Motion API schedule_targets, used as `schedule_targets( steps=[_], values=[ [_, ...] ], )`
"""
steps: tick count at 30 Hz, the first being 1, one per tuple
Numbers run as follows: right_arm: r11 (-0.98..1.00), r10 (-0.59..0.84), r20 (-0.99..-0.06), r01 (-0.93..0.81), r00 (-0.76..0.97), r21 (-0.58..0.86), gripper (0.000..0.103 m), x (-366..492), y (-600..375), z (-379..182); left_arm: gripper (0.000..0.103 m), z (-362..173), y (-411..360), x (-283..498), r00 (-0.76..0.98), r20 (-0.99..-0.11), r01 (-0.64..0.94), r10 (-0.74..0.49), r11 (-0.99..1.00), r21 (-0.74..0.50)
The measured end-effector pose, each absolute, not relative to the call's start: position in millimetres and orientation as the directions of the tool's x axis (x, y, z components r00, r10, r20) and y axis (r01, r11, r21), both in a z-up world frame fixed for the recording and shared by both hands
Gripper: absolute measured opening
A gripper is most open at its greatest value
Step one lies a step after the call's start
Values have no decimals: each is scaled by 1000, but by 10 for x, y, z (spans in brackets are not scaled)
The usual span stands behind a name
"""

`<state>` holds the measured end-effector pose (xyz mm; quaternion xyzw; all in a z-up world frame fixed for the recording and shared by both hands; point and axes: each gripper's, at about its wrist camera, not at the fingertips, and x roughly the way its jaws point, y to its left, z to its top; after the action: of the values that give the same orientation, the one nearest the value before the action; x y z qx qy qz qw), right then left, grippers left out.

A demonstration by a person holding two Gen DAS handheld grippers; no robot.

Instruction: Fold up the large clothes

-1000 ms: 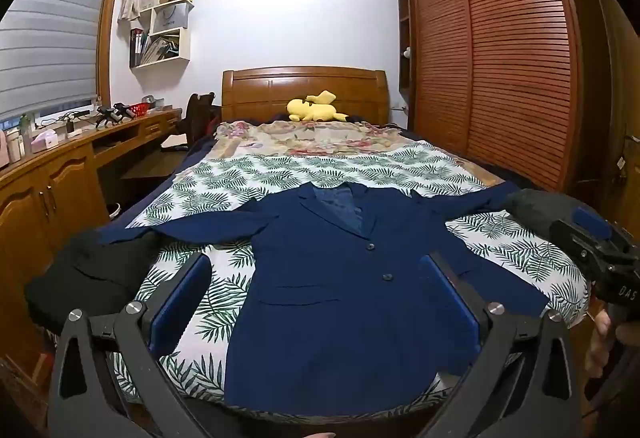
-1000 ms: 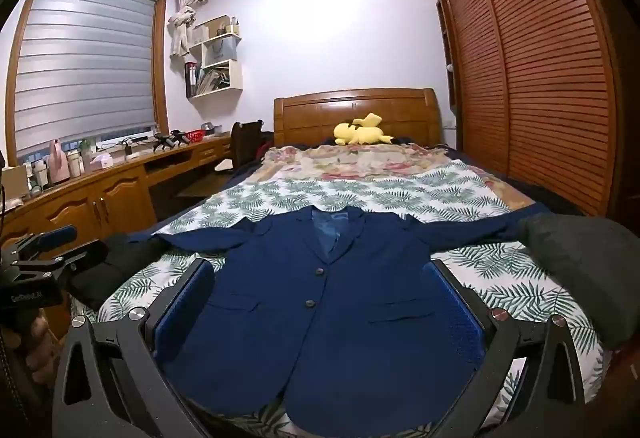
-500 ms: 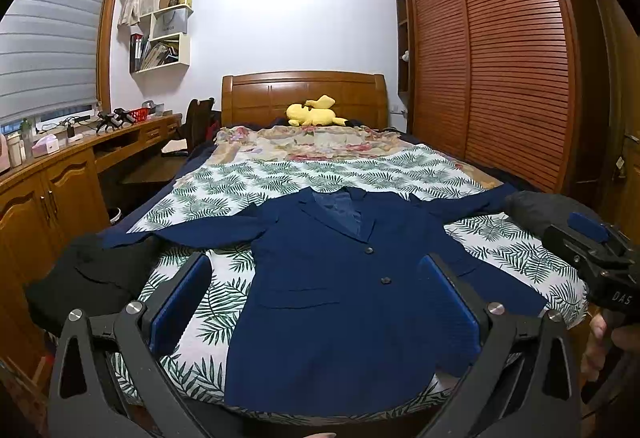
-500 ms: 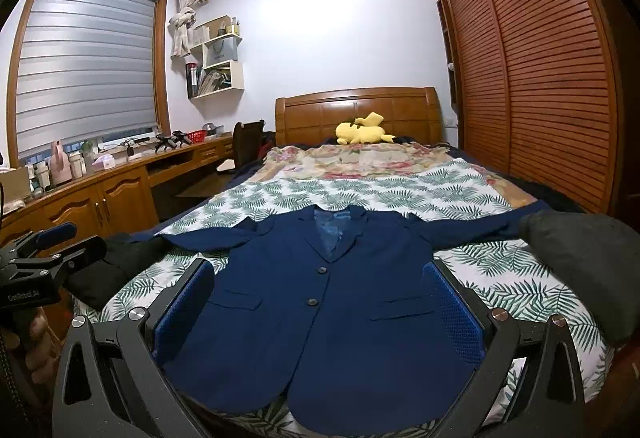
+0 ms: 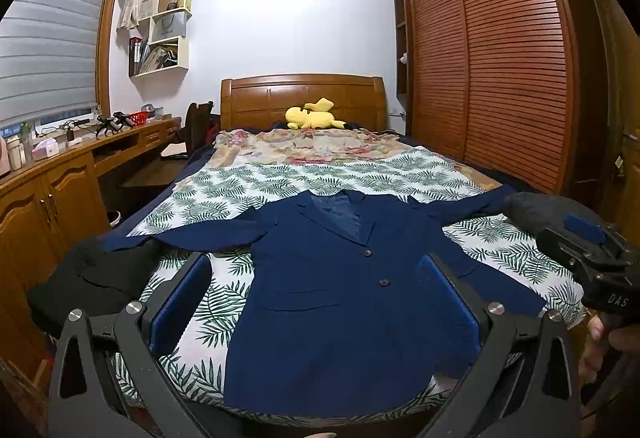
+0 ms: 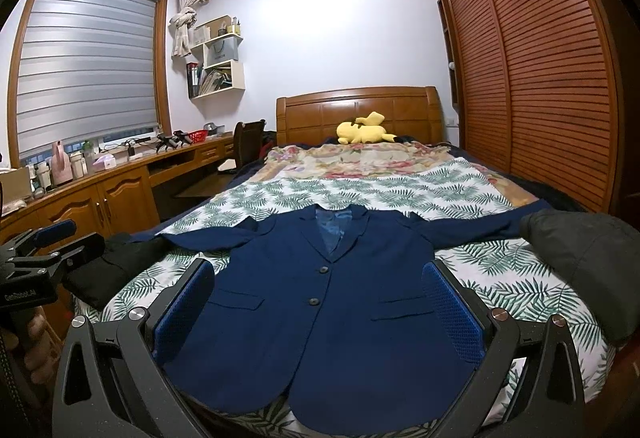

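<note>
zero folds done so far as i can tell: the navy blazer (image 6: 320, 302) lies flat, buttoned, sleeves spread on the bed (image 6: 400, 190), and the left gripper (image 5: 316, 302) and right gripper (image 6: 316, 306) both hover released, grasping nothing, so everything's left.

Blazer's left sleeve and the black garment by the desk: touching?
Touching. In the left wrist view, the blazer sleeve end lies on the black garment.

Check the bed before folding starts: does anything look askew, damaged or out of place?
Mostly tidy. The navy blazer lies flat, buttoned, sleeves spread. Oddities: dark clothes cover both cuffs, black and grey.
</note>
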<state>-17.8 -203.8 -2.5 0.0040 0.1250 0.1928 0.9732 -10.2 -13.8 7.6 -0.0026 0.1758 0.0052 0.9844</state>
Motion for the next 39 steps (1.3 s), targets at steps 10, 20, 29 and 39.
schedule_targets(
  steps=[10,20,29,39],
  values=[
    [926,376,-252,-370,892,70,103,-164,-2034,-39,103,76,-139,-73,935,-355,-13,10,1000,-5],
    [927,373,-252,-368,893,67,103,-192,-2006,-27,103,69,-142,-61,935,-354,-14,11,1000,-6],
    [929,368,-254,-365,894,62,103,-178,-1996,-40,103,73,-199,-23,939,-345,-12,9,1000,-7],
    [927,372,-258,-368,892,67,103,-167,-2002,-44,103,61,-197,-43,939,-345,-8,5,1000,-7]
  ],
)
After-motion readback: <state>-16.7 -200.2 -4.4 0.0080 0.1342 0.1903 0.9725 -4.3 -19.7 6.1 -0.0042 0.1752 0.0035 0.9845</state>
